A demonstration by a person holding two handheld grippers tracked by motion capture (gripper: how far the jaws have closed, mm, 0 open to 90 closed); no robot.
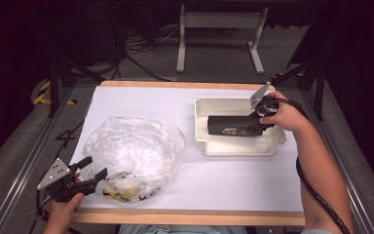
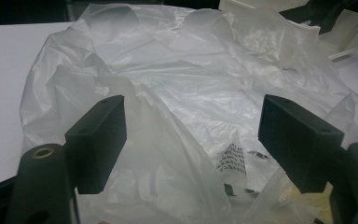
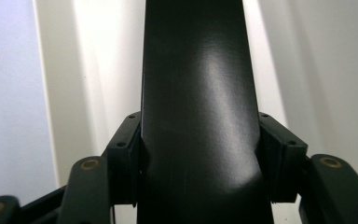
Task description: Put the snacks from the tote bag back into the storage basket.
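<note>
A long black device (image 1: 233,125) is lying in the white tray (image 1: 200,122) on the worktop (image 1: 233,180) — the right gripper (image 1: 259,118) is clamping its end. Its label is too small to read. The left gripper (image 1: 93,168) is hovering, jaws apart, at the crumpled clear plastic bag (image 1: 131,156) — its black print is illegible.

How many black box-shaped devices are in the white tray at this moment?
1. The black device lies lengthwise in the white tray, and the right gripper is shut on its right end. Nothing else shows in the tray; a small thing under the device could be hidden.
</note>
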